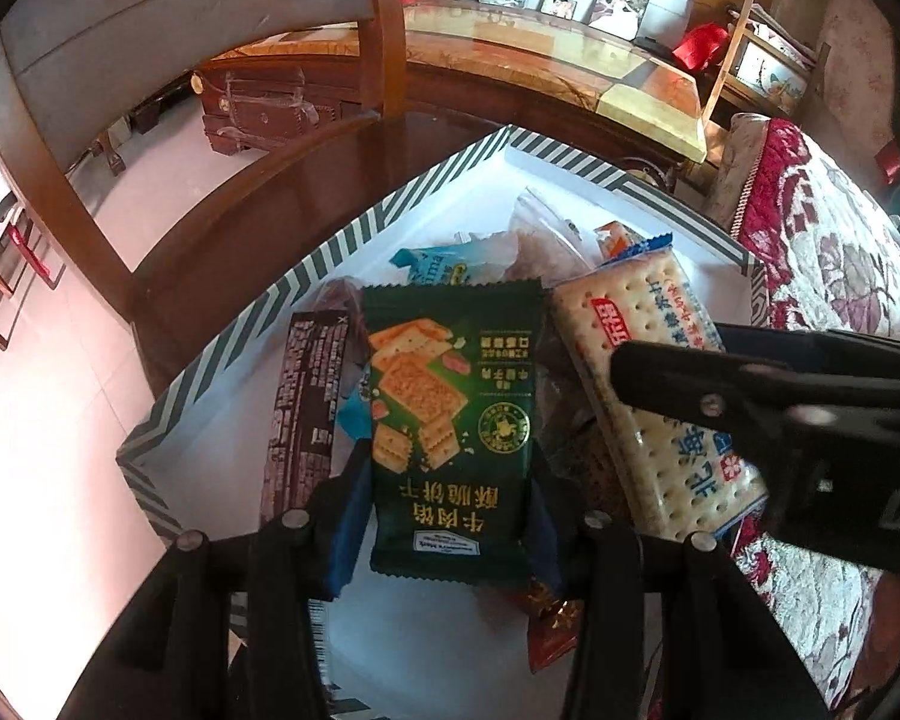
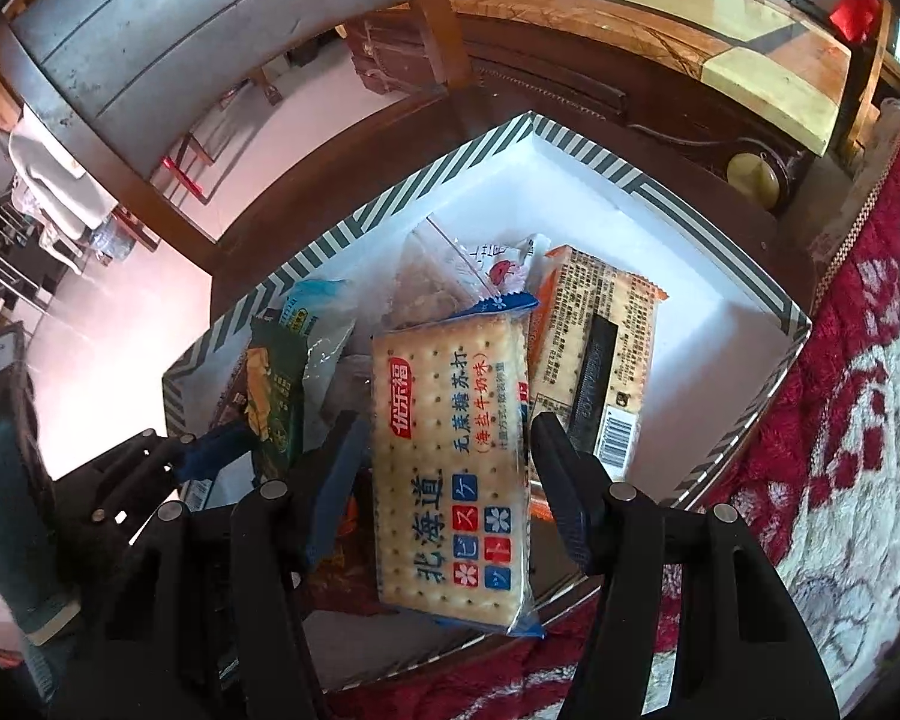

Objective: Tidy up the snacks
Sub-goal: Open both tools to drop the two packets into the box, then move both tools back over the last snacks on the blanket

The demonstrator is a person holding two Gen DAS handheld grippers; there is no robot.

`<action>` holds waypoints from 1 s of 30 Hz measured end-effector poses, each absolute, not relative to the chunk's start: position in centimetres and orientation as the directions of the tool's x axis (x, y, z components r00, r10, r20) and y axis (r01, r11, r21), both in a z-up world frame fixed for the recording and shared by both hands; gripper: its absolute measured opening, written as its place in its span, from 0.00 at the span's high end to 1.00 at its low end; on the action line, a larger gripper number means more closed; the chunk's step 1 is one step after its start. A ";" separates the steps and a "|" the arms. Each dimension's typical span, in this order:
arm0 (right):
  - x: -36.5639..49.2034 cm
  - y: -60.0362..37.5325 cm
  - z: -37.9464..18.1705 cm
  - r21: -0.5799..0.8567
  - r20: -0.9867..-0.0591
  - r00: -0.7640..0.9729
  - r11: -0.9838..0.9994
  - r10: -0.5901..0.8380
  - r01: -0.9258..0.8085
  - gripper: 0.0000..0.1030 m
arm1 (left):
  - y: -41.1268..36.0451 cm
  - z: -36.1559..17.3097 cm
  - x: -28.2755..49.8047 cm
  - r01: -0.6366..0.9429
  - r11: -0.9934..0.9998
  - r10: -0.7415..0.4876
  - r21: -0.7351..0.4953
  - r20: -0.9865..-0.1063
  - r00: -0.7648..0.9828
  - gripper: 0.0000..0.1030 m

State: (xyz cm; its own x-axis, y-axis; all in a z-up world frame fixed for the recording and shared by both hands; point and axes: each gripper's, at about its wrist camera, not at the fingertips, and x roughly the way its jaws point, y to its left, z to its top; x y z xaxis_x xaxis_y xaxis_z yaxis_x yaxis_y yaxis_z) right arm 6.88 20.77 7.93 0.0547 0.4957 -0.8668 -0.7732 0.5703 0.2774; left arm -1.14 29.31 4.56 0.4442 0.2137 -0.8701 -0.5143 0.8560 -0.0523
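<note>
A white box with a striped grey rim holds several snack packs. My left gripper is shut on a dark green cracker pack, holding it over the box; the pack shows in the right wrist view. My right gripper is shut on a clear pack of soda crackers with blue ends, also over the box. That pack and the right gripper's body show at the right of the left wrist view. A brown bar wrapper and an orange-edged pack lie in the box.
The box sits on a dark wooden table. A chair with a grey back stands beyond it. A red floral cloth lies to the right. A glossy counter with photo frames is behind.
</note>
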 end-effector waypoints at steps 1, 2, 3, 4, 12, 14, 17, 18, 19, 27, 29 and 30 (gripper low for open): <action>6.8 20.6 8.0 0.278 -0.865 0.057 0.571 0.498 -0.773 0.44 | 29.3 4.5 -1.1 -0.515 0.856 0.215 -0.049 -0.871 0.441 0.51; 6.8 20.4 8.2 0.275 -0.864 0.063 0.573 0.500 -0.772 0.43 | 29.2 4.5 -1.1 -0.514 0.856 0.214 -0.049 -0.872 0.441 0.47; 6.7 20.2 8.4 0.271 -0.862 0.071 0.575 0.501 -0.772 0.43 | 29.2 4.5 -1.1 -0.514 0.856 0.214 -0.050 -0.871 0.441 0.41; 6.7 20.0 8.5 0.270 -0.861 0.075 0.577 0.503 -0.771 0.43 | 29.2 4.6 -1.2 -0.515 0.855 0.215 -0.052 -0.870 0.445 0.37; 6.2 17.3 9.1 0.264 -0.855 0.106 0.603 0.507 -0.753 0.43 | 28.7 5.6 -1.6 -0.523 0.851 0.247 -0.042 -0.847 0.470 0.21; 6.2 16.4 9.1 0.263 -0.855 0.113 0.612 0.505 -0.746 0.43 | 28.3 6.0 -1.7 -0.520 0.854 0.261 -0.029 -0.840 0.476 0.20; 6.0 15.2 9.0 0.279 -0.852 0.109 0.621 0.512 -0.733 0.43 | 27.6 6.3 -1.7 -0.511 0.859 0.270 -0.017 -0.834 0.481 0.20; 5.9 14.8 9.0 0.280 -0.851 0.112 0.624 0.513 -0.730 0.43 | 27.4 6.4 -1.7 -0.508 0.861 0.271 -0.015 -0.833 0.483 0.20; 5.9 14.5 9.0 0.281 -0.850 0.114 0.627 0.514 -0.727 0.43 | 27.1 6.5 -1.7 -0.505 0.863 0.271 -0.014 -0.831 0.485 0.20; 5.3 11.9 9.2 0.281 -0.846 0.136 0.648 0.515 -0.708 0.43 | 25.0 7.3 -1.5 -0.475 0.880 0.263 -0.011 -0.821 0.506 0.20; 5.2 11.2 9.3 0.280 -0.844 0.143 0.652 0.517 -0.705 0.43 | 24.4 7.4 -1.4 -0.466 0.885 0.258 -0.011 -0.821 0.509 0.20; 5.0 10.7 9.4 0.275 -0.844 0.150 0.656 0.515 -0.702 0.43 | 24.1 7.4 -1.4 -0.460 0.888 0.255 -0.011 -0.821 0.510 0.20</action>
State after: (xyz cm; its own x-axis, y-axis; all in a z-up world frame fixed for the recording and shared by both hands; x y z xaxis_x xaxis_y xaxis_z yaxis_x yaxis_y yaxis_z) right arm 5.01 10.66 9.38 0.1504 0.5151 -0.8439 -0.7024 0.6563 0.2754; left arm -1.39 24.08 7.38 0.5103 0.2548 -0.8214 -0.4605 0.8876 -0.0107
